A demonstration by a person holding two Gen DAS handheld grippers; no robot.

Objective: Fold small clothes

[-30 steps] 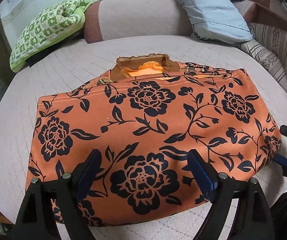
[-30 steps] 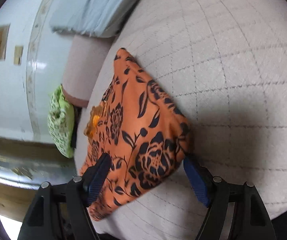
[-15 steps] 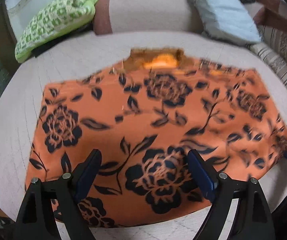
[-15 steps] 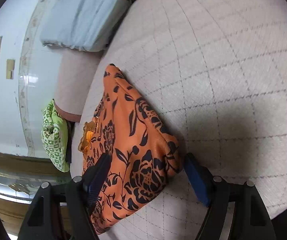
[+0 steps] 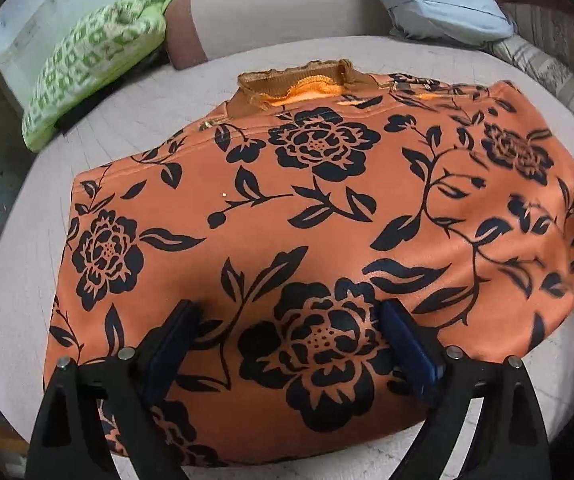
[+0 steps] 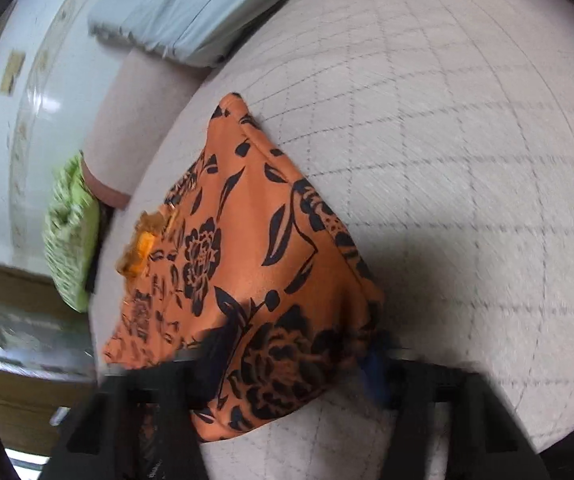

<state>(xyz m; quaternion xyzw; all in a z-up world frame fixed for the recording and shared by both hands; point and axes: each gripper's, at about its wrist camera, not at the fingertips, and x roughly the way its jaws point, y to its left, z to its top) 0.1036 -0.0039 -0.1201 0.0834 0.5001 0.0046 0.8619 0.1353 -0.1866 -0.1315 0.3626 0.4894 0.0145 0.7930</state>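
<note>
Left wrist view: orange floral garment (image 5: 319, 216) lies mid-cushion (image 5: 19, 280), soft, limp, light. Left gripper (image 5: 287, 344) wide open over its near edge. Right gripper (image 6: 291, 364), jaws just closing, pinches the right-hand edge; best held by edges.

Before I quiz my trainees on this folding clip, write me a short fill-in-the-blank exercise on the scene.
1. The orange garment is printed with black ____.
2. The green patterned pillow lies to the ____ of the garment in the left wrist view.
3. The left gripper stands ____ over the garment's near edge.
4. The right gripper has just been closing, with the garment's ____ between its jaws.

Missing words: flowers; left; open; corner
</note>
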